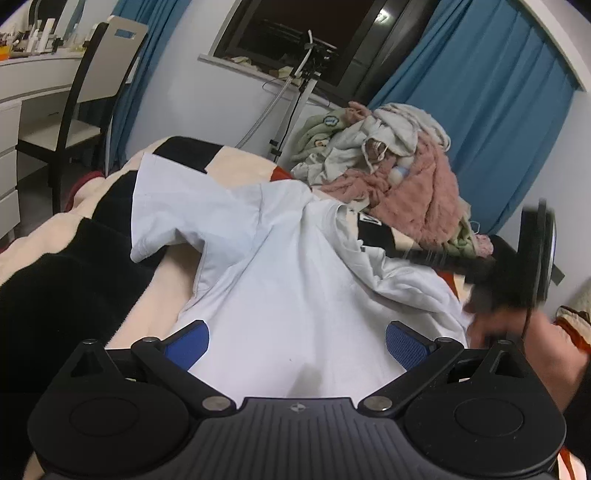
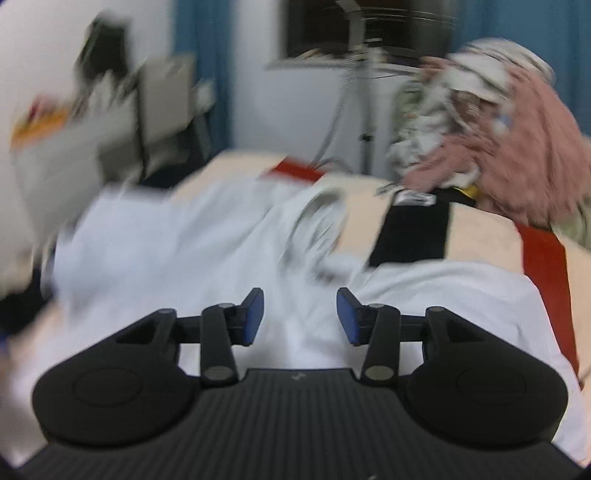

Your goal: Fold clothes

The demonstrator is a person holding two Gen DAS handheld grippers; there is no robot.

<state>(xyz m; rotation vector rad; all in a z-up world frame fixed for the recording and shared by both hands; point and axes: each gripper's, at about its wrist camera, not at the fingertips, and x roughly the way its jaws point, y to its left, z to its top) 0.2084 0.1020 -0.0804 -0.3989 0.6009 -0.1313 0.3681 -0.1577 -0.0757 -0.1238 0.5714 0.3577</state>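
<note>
One white T-shirt (image 1: 280, 280) lies spread across the middle of the bed, on a cream, black and red patterned blanket (image 1: 66, 266). One sleeve (image 1: 173, 206) reaches toward the bed's far left edge; the collar (image 1: 343, 218) points at the far end. Fabric on the right side is bunched and rumpled, not flat.

Left gripper (image 1: 297, 341) hovers low over the shirt's near hem, blue pads wide apart, nothing between them. Right gripper (image 2: 300, 317) also sits over the shirt's near part, jaws parted to a moderate gap, empty. Right wrist view is heavily motion-blurred, so contact with the cloth cannot be told.

In the left wrist view the other gripper's black body shows at the right edge, blurred, with a hand (image 1: 517, 332) below it close to the crumpled right sleeve area.

Big clothes pile (image 1: 399, 162) occupies the bed's far right corner: pink fuzzy item (image 1: 424, 199), pale green and whitish garments on top. It sits just beyond the shirt's collar, near but not clearly touching.

Beyond the bed's far edge: light stand or tripod (image 1: 295, 107), window (image 1: 295, 33) with dark glass, blue curtains (image 1: 480, 99) on both sides. Off the left side: dark-framed chair (image 1: 85, 96) and white desk (image 1: 29, 88) cluttered with small items.
</note>
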